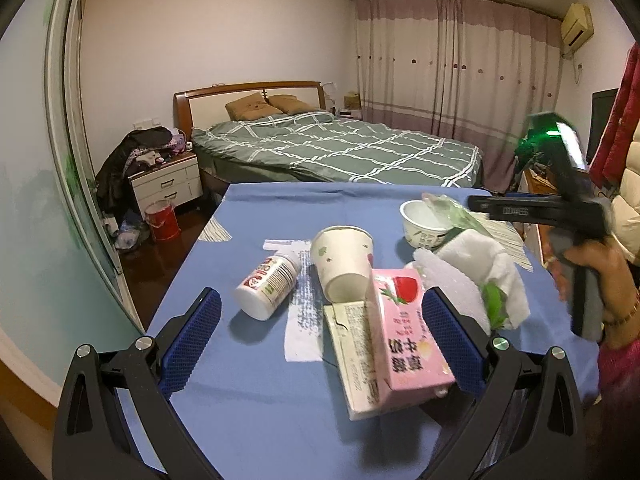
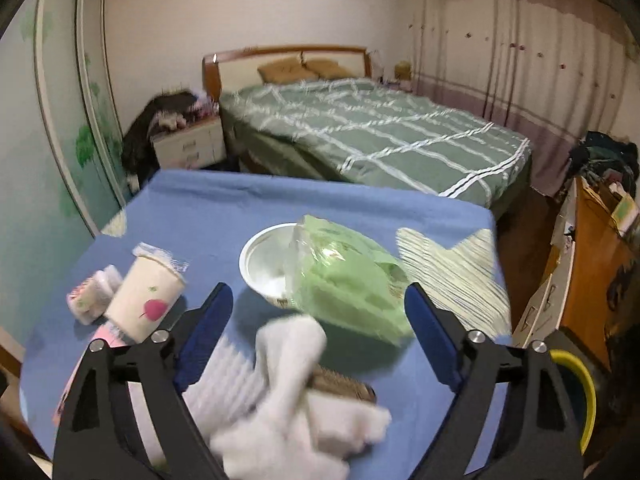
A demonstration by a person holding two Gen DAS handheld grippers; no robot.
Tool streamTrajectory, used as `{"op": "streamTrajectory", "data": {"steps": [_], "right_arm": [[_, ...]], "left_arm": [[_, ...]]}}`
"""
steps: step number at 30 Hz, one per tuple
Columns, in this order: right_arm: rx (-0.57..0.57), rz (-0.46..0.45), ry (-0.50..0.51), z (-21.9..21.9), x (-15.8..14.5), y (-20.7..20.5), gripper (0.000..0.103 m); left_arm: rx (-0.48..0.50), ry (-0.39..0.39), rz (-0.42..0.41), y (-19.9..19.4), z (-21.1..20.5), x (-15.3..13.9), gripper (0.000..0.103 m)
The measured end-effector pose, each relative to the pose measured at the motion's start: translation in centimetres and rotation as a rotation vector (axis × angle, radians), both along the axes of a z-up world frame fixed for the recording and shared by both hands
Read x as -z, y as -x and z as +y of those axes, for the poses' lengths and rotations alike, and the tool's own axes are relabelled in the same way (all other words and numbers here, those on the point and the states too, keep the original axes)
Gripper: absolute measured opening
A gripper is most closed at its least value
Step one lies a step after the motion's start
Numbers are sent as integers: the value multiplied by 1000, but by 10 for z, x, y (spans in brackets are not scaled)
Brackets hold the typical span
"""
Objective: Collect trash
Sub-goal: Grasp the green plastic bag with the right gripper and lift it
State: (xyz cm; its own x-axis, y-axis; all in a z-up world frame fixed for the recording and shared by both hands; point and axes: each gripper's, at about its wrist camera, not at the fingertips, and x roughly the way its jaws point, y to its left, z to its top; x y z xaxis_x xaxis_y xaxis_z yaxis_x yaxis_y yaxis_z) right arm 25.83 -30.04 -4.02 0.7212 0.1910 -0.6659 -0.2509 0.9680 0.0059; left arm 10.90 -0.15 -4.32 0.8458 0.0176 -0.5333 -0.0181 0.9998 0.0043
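Judging by how much litter lies on the table (image 1: 256,400), the collecting has hardly begun. The blue-covered table carries every piece of trash on view, and no bin or bag holding gathered items shows clearly; a yellow-rimmed container (image 2: 580,392) sits off the table's right edge in the right wrist view, but I cannot tell what it is or what it holds.

Among the trash, the pink milk carton (image 1: 404,340) lies on its side near the front edge, toward the right. The white foam wrap (image 1: 472,276) is crumpled by the right edge, just beside the carton. The green plastic bag (image 2: 348,280) rests partly in and against the white bowl (image 2: 264,264) near the far right corner. The paper cup (image 1: 344,264) lies tipped over near the middle, its base touching the carton's top. The white pill bottle (image 1: 270,284) lies on its side left of the cup. A flat printed paper (image 1: 304,320) lies under and between the bottle and the carton.

The left gripper (image 1: 320,340) hangs spread wide with nothing held; the carton sits between its pads, closer to the right one. The right gripper (image 2: 320,336) is likewise spread wide and empty, poised over the foam wrap with the green bag just beyond.

All six pieces seem left to pick up, the carton and the foam wrap looking nearest to hand.
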Motion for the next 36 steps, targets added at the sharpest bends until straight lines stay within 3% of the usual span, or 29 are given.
{"op": "streamTrajectory", "data": {"steps": [6,10,11,14,20,21,28,36], "right_arm": [[2,87,112,27,26,-52,73],[10,142,150,31,38,-73,52],[13,145,156,31,39,-75,51],[9,171,134,26,40,-78,33],[27,137,55,1,25,-68,24],[32,132,41,-3,22,-66,17],[41,64,-67,-37,-8,-35,15],[84,-44,-179,-99,-42,31,15]], "left_arm": [[5,5,13,-13,4,5,99],[8,8,23,-20,8,10,99],[8,14,27,-22,9,12,99],[7,23,35,-25,11,15,99],[14,31,44,-28,13,20,99],[18,27,43,-27,11,20,99],[42,6,42,-22,-2,19,99],[68,0,33,-15,-14,14,99]]}}
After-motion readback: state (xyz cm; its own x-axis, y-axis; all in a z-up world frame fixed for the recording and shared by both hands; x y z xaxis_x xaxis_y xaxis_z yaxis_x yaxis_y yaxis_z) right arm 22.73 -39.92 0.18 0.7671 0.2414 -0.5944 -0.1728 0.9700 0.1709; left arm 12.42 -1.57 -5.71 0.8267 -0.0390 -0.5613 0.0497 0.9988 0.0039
